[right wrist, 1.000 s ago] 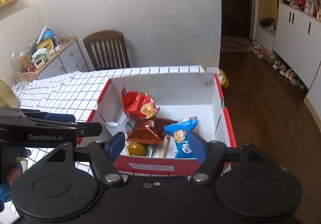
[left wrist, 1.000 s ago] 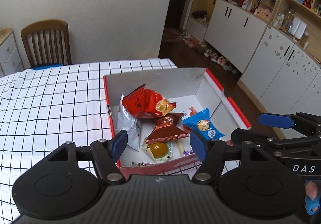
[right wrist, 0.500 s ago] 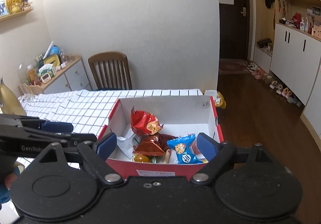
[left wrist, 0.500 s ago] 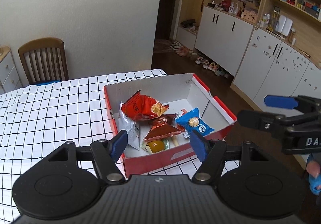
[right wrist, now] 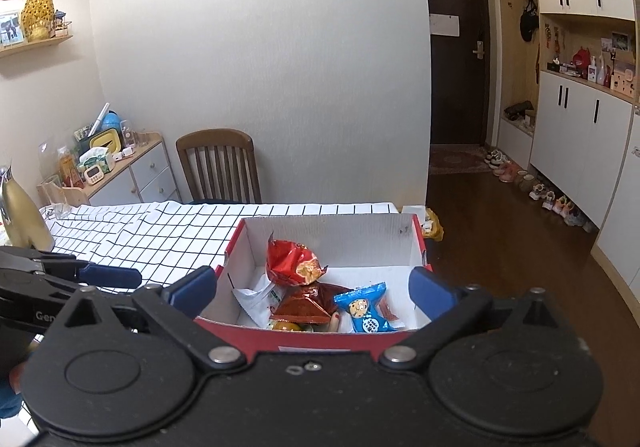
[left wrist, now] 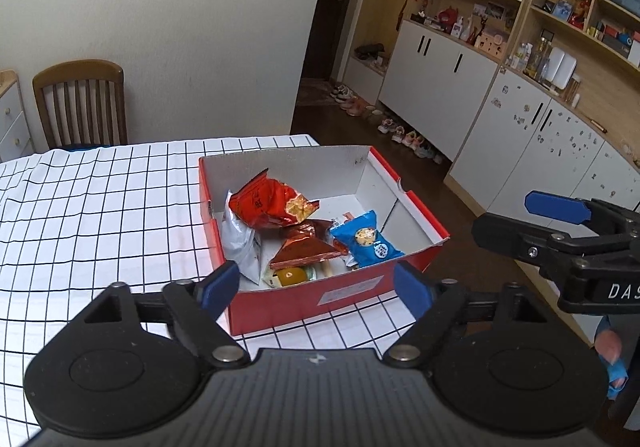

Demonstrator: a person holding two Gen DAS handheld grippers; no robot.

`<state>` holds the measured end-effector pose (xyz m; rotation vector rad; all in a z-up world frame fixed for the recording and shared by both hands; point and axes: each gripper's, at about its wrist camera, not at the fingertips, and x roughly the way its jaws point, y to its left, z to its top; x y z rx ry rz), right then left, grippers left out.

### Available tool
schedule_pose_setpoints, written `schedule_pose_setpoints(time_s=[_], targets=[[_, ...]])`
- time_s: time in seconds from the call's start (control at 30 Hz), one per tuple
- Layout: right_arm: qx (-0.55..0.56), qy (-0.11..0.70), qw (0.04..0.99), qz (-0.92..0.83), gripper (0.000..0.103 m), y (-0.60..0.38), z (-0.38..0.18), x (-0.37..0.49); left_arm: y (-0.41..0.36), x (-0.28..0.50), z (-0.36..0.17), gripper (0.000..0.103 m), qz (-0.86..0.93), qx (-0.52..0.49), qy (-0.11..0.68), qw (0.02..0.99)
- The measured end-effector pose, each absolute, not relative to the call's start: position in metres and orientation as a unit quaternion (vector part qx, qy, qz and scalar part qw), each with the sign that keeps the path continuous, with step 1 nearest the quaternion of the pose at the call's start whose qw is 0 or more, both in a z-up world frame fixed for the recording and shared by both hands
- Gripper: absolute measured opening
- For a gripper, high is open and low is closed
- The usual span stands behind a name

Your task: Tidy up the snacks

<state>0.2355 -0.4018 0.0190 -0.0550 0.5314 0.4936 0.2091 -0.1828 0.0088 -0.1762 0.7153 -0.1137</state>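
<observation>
Box [left wrist: 304,299]: red outside, white inside. Tablecloth [left wrist: 100,207]: white, black grid lines. Snack bags: one orange-red [left wrist: 268,203], one coppery brown [left wrist: 306,247], one bright blue with a cookie print [left wrist: 366,241], one silver-white [left wrist: 240,243]. Yellow-orange round snack in clear wrap [left wrist: 290,275]. Gripper pads [left wrist: 218,283] blue, frames black. Chair [right wrist: 218,163] brown wood. Cabinets [left wrist: 436,75] white, black handles.

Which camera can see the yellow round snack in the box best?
The left wrist view. It looks down into the box, so the yellow snack shows almost whole under the brown packet. In the right wrist view the box's near wall hides most of the yellow snack; only its top edge peeks over.
</observation>
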Motion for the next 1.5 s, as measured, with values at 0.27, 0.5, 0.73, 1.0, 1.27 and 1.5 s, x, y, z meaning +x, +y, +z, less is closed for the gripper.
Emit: schedule_pose_setpoints(time_s=[0.27,0.5,0.73,1.0,1.27,1.5], targets=[[-0.025,0.253,0.936,0.243,0.103,-0.403,0.023,0.231,-0.187,0.208,0.015,0.1,-0.049,-0.085,0.342,0.935],[-0.019,0.251,0.937,0.243,0.103,-0.405,0.028,0.235,-0.182,0.213,0.026,0.1,-0.032,-0.09,0.34,0.936],[-0.018,0.249,0.937,0.243,0.103,-0.404,0.032,0.236,-0.179,0.214,0.037,0.1,-0.022,-0.095,0.327,0.94],[-0.018,0.252,0.938,0.236,0.103,-0.405,0.034,0.239,-0.187,0.213,0.042,0.1,-0.025,-0.087,0.319,0.943],[-0.012,0.254,0.938,0.234,0.103,-0.408,0.033,0.241,-0.187,0.211,0.041,0.1,-0.027,-0.089,0.319,0.943],[-0.01,0.256,0.938,0.232,0.103,-0.408,0.033,0.242,-0.188,0.21,0.041,0.1,-0.025,-0.089,0.317,0.944]])
